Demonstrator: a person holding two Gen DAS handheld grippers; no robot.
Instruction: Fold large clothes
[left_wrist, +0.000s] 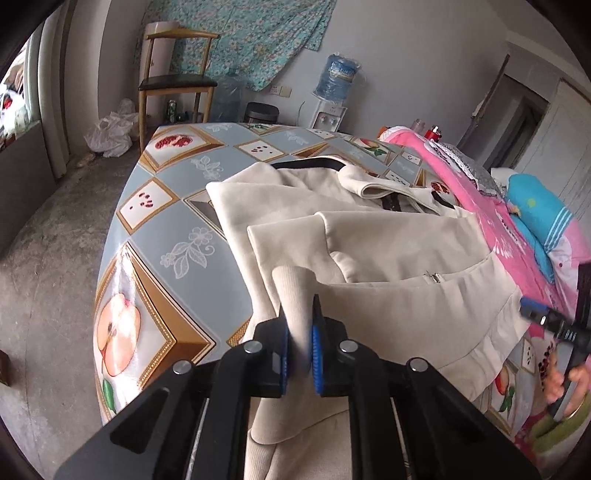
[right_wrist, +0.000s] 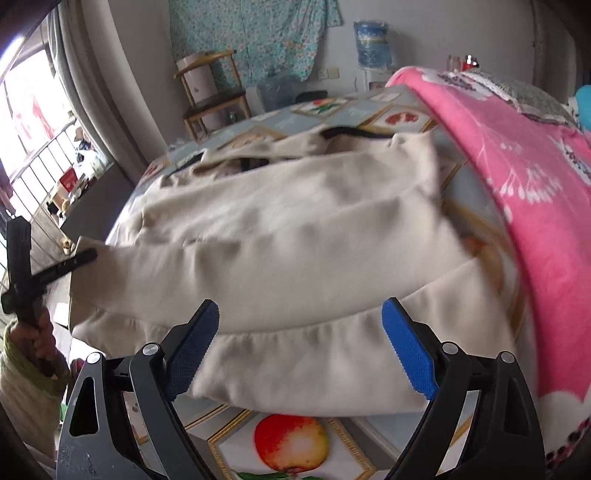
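Observation:
A large cream jacket (left_wrist: 388, 236) with black trim lies on a table with a fruit-pattern cloth (left_wrist: 177, 229). My left gripper (left_wrist: 300, 339) is shut on the ribbed cuff of the jacket's sleeve (left_wrist: 295, 291), near the table's front edge. In the right wrist view the jacket (right_wrist: 295, 240) spreads across the table, and my right gripper (right_wrist: 299, 347) is open just above its hem (right_wrist: 314, 354), holding nothing. The left gripper (right_wrist: 79, 258) shows at the far left there, at the sleeve end. The right gripper (left_wrist: 546, 317) shows at the right edge of the left wrist view.
A pink blanket (right_wrist: 517, 192) and a blue pillow (left_wrist: 535, 214) lie along the table's right side. A wooden chair (left_wrist: 177, 81), water dispenser (left_wrist: 332, 99), water bottles and a white bag (left_wrist: 110, 133) stand beyond the table on the concrete floor.

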